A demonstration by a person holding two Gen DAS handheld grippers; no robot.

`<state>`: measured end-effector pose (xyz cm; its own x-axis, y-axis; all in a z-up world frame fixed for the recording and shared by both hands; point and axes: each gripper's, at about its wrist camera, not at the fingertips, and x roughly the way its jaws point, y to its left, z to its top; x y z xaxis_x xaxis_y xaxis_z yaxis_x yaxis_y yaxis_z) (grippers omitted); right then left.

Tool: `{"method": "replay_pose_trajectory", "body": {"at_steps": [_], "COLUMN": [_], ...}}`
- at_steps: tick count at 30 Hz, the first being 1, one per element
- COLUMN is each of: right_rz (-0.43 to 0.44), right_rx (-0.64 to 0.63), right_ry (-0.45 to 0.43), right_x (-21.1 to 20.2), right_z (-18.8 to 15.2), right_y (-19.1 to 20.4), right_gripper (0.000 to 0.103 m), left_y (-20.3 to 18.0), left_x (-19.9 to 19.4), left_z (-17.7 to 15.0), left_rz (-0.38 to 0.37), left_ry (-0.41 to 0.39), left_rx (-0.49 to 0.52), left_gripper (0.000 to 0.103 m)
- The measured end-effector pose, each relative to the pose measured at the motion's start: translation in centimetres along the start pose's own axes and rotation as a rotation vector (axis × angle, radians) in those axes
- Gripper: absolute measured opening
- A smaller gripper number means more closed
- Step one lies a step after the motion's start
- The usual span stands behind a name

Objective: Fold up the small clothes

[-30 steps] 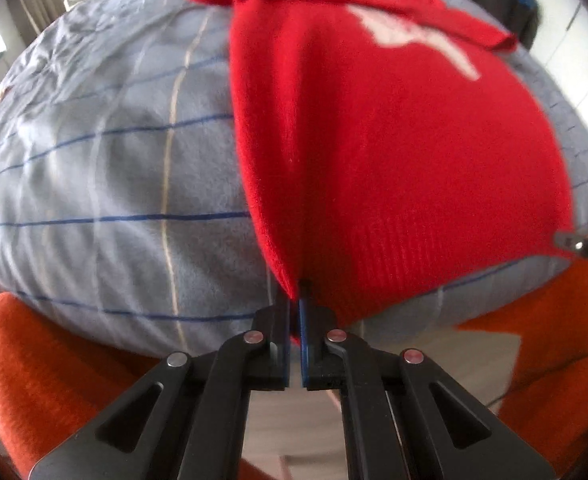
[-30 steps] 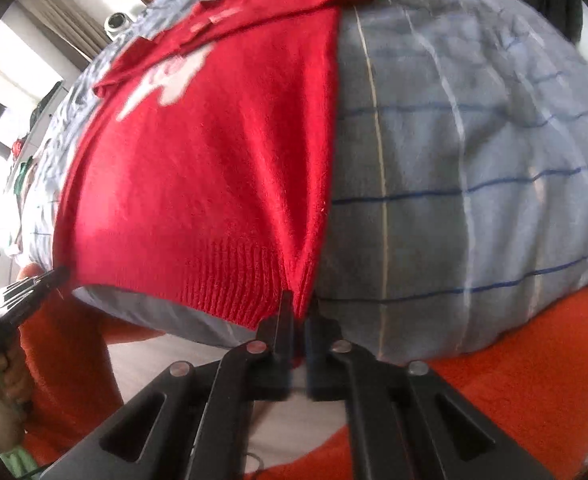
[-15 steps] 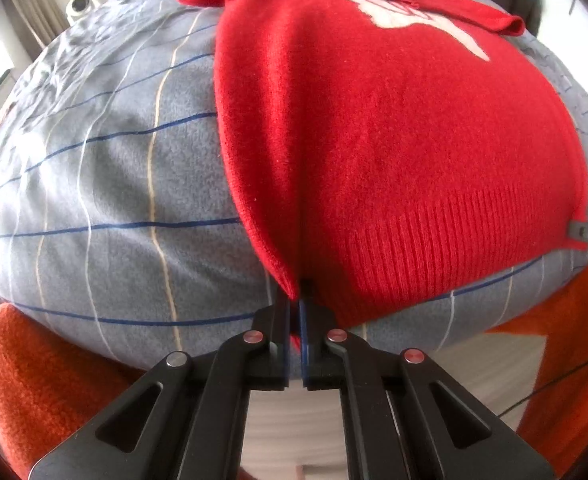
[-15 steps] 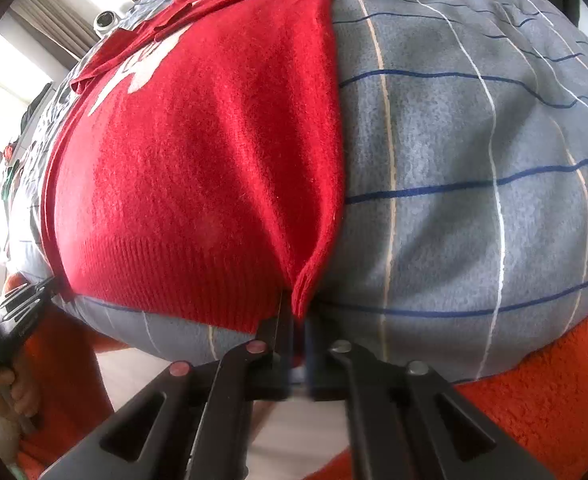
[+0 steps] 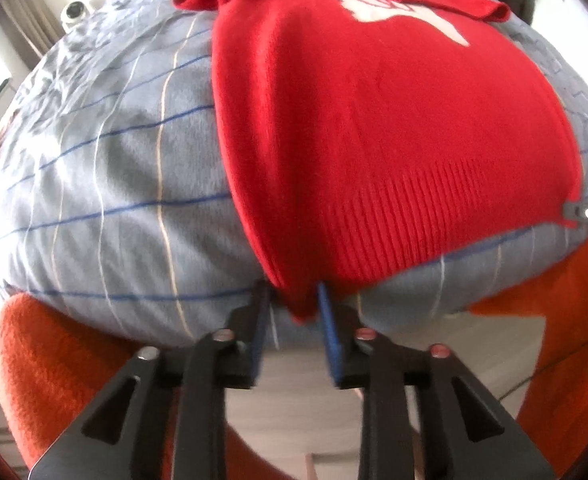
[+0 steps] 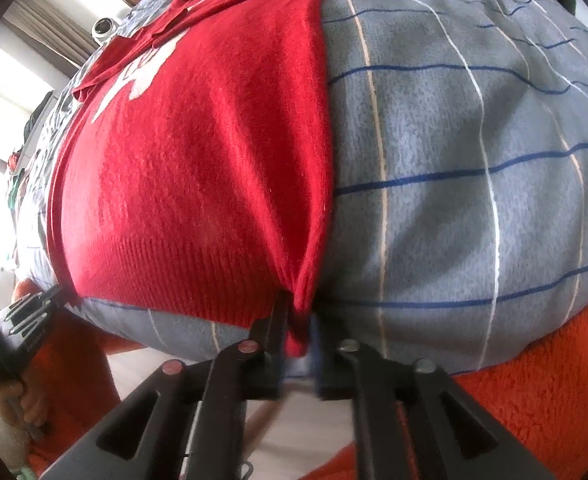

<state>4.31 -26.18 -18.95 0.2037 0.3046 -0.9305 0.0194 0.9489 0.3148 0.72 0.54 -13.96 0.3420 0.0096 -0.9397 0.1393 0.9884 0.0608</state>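
On the checked bedding [image 5: 114, 184] the red sweater [image 5: 373, 128] is spread flat. Both hem corners have just been released: the left gripper [image 5: 294, 312] is parted, the right gripper [image 6: 298, 330] narrowly. If fingers are withdrawn carelessly, the knit may be snagged and dragged crooked.

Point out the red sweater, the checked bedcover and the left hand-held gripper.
red sweater [image 5: 373, 128]: left wrist view, middle of its body.
checked bedcover [image 6: 473, 152]: right wrist view, bare stretch right of the sweater.
left hand-held gripper [image 5: 294, 312]: left wrist view, between its fingertips.
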Motion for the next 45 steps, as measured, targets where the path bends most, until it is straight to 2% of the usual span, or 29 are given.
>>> {"method": "replay_pose_trajectory", "body": {"at_steps": [1, 3, 5, 6, 7, 8, 10, 11, 13, 15, 17, 19, 20, 22, 25, 27, 28, 29, 30, 33, 37, 38, 41, 43, 45], "right_rz": [0.001, 0.002, -0.009, -0.027, -0.050, -0.095, -0.205, -0.278, -0.357, -0.360, -0.320, -0.243, -0.187, -0.122, -0.129, -0.140, -0.121, -0.096, -0.100, -0.085, -0.237, -0.284, -0.340, -0.384, -0.370], "right_rx": [0.007, 0.025, 0.035, 0.029, 0.015, -0.009, -0.074, -0.134, -0.240, -0.354, -0.473, -0.576, -0.625, -0.700, -0.824, -0.833, -0.815, -0.770, -0.725, -0.499, -0.205, -0.096, 0.142, 0.208, 0.264], "right_ry": [0.007, 0.031, 0.063, 0.071, 0.060, 0.021, -0.080, -0.162, -0.293, -0.376, -0.397, -0.374, -0.343, -0.292, -0.247, -0.239, -0.239, -0.254, -0.277, -0.409, -0.569, -0.603, -0.644, -0.637, -0.601], "right_x": [-0.1, -0.4, -1.1, -1.9, -3.0, -4.8, -8.2, -10.6, -13.8, -15.1, -14.4, -11.9, -9.8, -6.2, -0.2, 2.8, 3.6, 3.8, 3.4, -1.1, -9.1, -11.5, -15.8, -16.6, -15.9], "right_z": [0.0, -0.3, -0.7, -0.9, -0.9, -0.6, 0.7, 2.1, 4.9, 8.0, 10.5, 12.9, 14.4, 16.2, 18.0, 19.4, 20.0, 20.7, 21.3, 23.2, 24.5, 24.3, 22.6, 21.2, 19.7], "right_y": [-0.1, -0.5, -1.0, -1.3, -1.6, -1.9, -2.0, -1.5, 0.0, 2.4, 4.7, 7.3, 8.8, 11.0, 14.2, 15.1, 15.1, 14.5, 13.9, 8.4, -3.7, -8.1, -17.7, -21.3, -24.3], "right_gripper": [0.019, 0.034, 0.042, 0.043, 0.043, 0.043, 0.043, 0.043, 0.047, 0.052, 0.052, 0.052, 0.052, 0.051, 0.051, 0.051, 0.051, 0.035, 0.005, 0.006, 0.006, 0.006, 0.006, 0.006, 0.006], "left_y": [-0.1, -0.2, 0.3, 0.6, 1.2, 1.7, 3.2, 3.9, 6.2, 8.1, 9.1, 9.3, 9.6, 10.6, 11.2, 11.4, 11.7, 11.7, 11.7, 11.6, 12.2, 12.2, 12.1, 11.9, 11.5], "left_x": [-0.4, -1.4, -2.9, -3.7, -4.5, -5.4, -7.1, -7.2, -6.6, -5.4, -4.3, -3.4, -2.9, -2.0, -2.3, -1.9, -1.7, -1.4, -1.2, -1.1, -0.6, -0.4, -0.2, -0.2, -0.2], "left_z": [-0.4, -1.1, -1.4, -1.3, -1.1, -0.6, 1.1, 1.8, 3.3, 4.1, 4.2, 3.5, 2.3, 2.1, 1.7, 1.8, 1.7, 1.8, 1.9, 1.9, 2.0, 2.0, 2.0, 2.1, 2.0], "left_rz": [-0.005, -0.017, -0.029, -0.028, -0.016, 0.012, 0.101, 0.126, 0.192, 0.269, 0.301, 0.346, 0.373, 0.375, 0.368, 0.368, 0.365, 0.363, 0.364, 0.357, 0.338, 0.333, 0.339, 0.353, 0.368], "left_ry": [0.011, 0.032, 0.016, -0.008, -0.040, -0.086, -0.212, -0.241, -0.301, -0.337, -0.359, -0.365, -0.338, -0.305, -0.302, -0.286, -0.275, -0.263, -0.255, -0.254, -0.237, -0.227, -0.222, -0.225, -0.225], "left_rx": [0.002, 0.005, -0.006, -0.012, -0.020, -0.034, -0.101, -0.129, -0.230, -0.345, -0.402, -0.422, -0.413, -0.414, -0.438, -0.431, -0.425, -0.417, -0.411, -0.405, -0.426, -0.435, -0.438, -0.428, -0.414], "left_gripper": [0.033, 0.033, 0.034, 0.037, 0.047, 0.061, 0.072, 0.073, 0.073, 0.073, 0.073, 0.073, 0.073, 0.073, 0.073, 0.073, 0.073, 0.073, 0.073, 0.073, 0.073, 0.073, 0.073, 0.073, 0.073]}}
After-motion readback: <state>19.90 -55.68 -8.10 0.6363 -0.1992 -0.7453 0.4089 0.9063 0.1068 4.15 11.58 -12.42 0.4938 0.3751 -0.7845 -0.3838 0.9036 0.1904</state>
